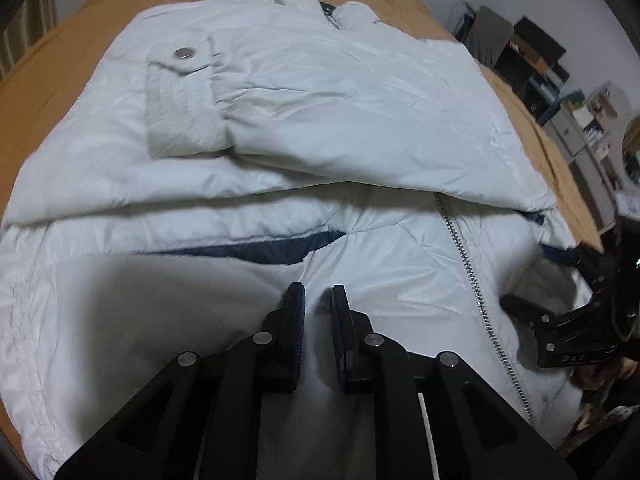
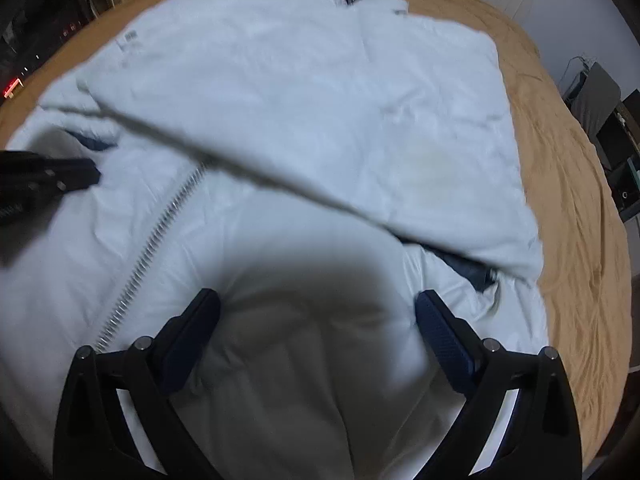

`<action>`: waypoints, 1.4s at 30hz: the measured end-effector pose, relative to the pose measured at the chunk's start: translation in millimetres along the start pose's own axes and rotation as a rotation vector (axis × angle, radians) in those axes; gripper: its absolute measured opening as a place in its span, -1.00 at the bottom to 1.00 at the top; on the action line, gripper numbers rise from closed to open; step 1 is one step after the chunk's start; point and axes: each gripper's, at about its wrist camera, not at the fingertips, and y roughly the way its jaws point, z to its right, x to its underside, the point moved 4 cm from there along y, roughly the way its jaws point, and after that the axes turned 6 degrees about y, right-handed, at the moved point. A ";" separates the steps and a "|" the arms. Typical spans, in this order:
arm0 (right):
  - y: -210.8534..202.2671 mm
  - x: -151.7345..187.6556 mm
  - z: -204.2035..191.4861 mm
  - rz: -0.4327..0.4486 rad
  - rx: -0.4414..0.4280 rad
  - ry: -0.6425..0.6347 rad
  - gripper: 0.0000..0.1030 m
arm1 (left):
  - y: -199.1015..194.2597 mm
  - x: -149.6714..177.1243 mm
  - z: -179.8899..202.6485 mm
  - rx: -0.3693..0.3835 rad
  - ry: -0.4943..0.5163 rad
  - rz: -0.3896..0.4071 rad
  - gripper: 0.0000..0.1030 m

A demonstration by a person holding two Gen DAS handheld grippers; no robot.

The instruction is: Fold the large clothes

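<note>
On the tan bedspread (image 1: 52,80), your white puffer jacket (image 1: 340,120) lies spread with both sleeves folded across its front.
Your left gripper (image 1: 318,304) is nearly closed with nothing between its pads; your right gripper (image 2: 318,308) gapes wide above the hem, holding nothing.

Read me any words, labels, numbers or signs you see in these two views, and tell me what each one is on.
"D45", roughly, pale marking on the black body of the right gripper in the left wrist view; blurred, so uncertain.
Small grey label patch on the white puffer jacket: too blurred to read.
Red lit display at the dark left edge: unreadable.
Papers on the grey cabinet: too small to read.
Nothing legible on the tan bedspread.
</note>
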 end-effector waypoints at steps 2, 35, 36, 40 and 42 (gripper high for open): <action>-3.8 11.9 16.8 -0.017 -0.055 0.056 0.92 | -11.6 8.2 -16.4 0.026 -0.060 -0.010 -0.73; 20.6 32.5 139.6 -0.205 -0.643 0.510 1.00 | -50.6 9.0 -139.1 0.263 -0.239 -0.062 0.72; 17.3 34.4 136.6 -0.215 -0.680 0.500 1.00 | -53.4 16.0 -137.3 0.296 -0.250 -0.074 0.72; 3.4 56.0 132.1 -0.242 -0.827 0.520 1.00 | -61.9 46.8 -120.3 0.451 -0.258 -0.156 0.73; -1.0 65.2 125.9 -0.269 -0.883 0.529 1.00 | -65.5 64.2 -109.5 0.502 -0.254 -0.187 0.73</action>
